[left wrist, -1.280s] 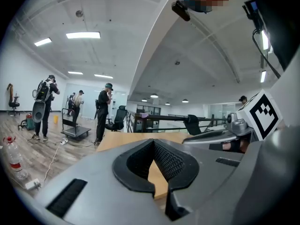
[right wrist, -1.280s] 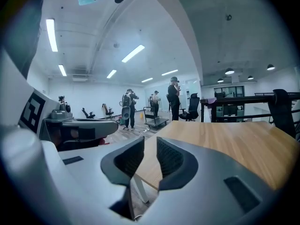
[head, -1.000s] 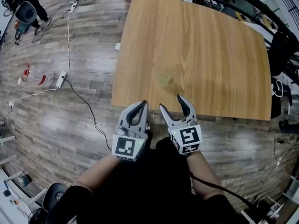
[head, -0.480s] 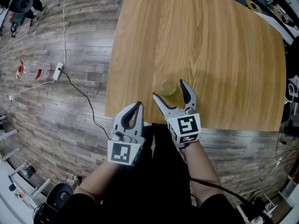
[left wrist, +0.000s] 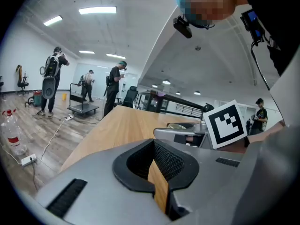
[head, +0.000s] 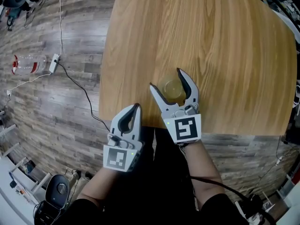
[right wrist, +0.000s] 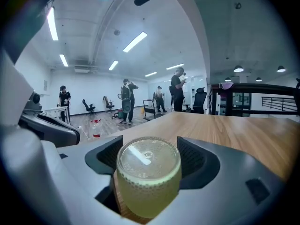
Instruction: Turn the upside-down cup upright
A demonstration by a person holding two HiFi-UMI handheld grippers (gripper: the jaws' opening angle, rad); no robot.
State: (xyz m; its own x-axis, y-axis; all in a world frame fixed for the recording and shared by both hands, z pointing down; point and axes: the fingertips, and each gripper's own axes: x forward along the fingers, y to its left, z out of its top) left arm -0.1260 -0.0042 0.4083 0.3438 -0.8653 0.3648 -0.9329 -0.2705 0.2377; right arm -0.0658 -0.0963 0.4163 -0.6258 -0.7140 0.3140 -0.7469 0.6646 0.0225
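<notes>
A translucent yellow-green cup with a finely dimpled wall stands upside down on the light wooden table, its flat round base facing up. In the head view it sits just below the middle of the frame, close to the table's lower edge.

The grey right gripper reaches in over that edge, its claw spread wide around the cup, one jaw on each side. In the right gripper view the cup fills the space between the ribbed black pads. A sliver of gap shows along its right side, and the pads do not press on it. The cup rests on the wood by itself.

The grey left gripper hangs lower left of the cup, just off the table's edge and over the person's dark clothing. Its claw is closed with nothing in it; in the left gripper view only a strip of the table shows past the meeting pads.

On the grey plank floor at the left of the head view lie a clear plastic bottle with a red label and a white power strip with its cable. Several people stand far back in the room.
</notes>
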